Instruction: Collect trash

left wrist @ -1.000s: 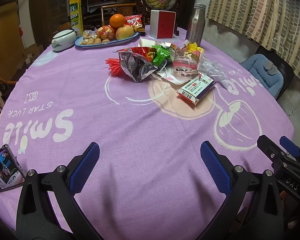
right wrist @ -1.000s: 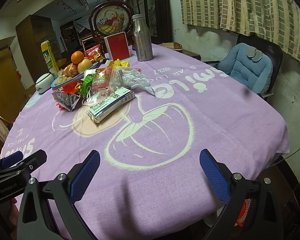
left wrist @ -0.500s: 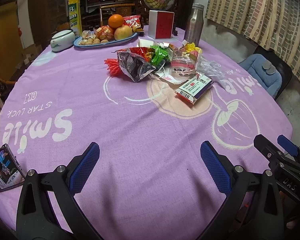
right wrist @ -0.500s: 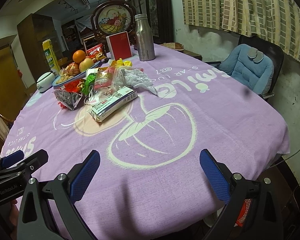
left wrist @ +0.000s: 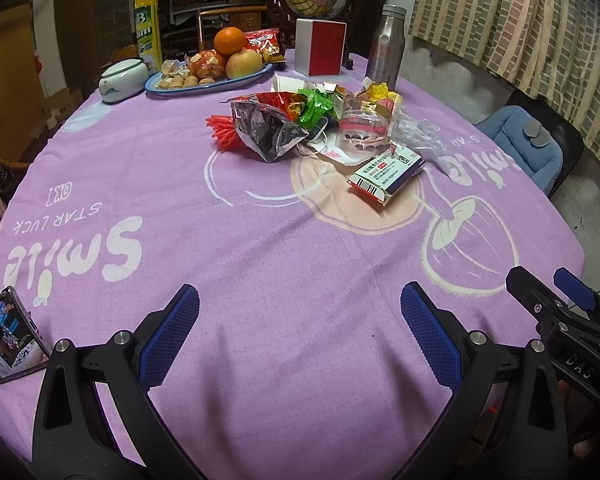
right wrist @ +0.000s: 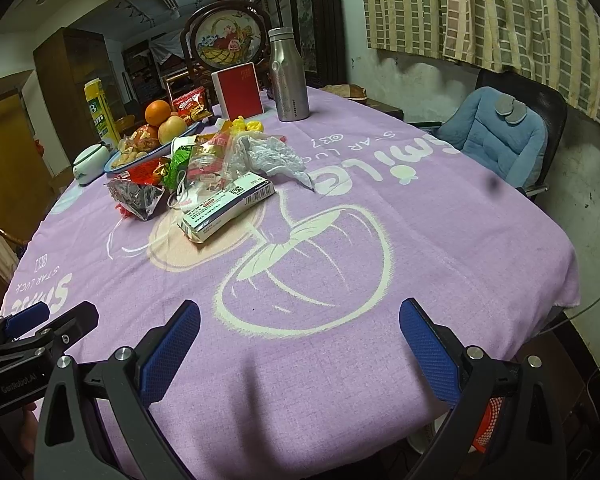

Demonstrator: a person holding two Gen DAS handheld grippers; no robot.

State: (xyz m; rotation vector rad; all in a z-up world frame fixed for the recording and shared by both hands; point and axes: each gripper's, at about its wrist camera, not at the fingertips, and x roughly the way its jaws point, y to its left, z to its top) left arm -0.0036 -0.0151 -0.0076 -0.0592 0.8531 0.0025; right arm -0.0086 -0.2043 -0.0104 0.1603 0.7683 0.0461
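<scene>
Trash, uncollected: wrappers, foil bag and flat carton heaped at mid-desk near the fruit plate; left claw and right claw both spread, empty, well short; collection seemingly unstarted.

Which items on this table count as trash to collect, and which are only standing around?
Trash: foil snack bag, green wrapper, flattened carton, clear plastic wrap.
Bystanders: fruit plate, steel bottle, red box, phone.
</scene>
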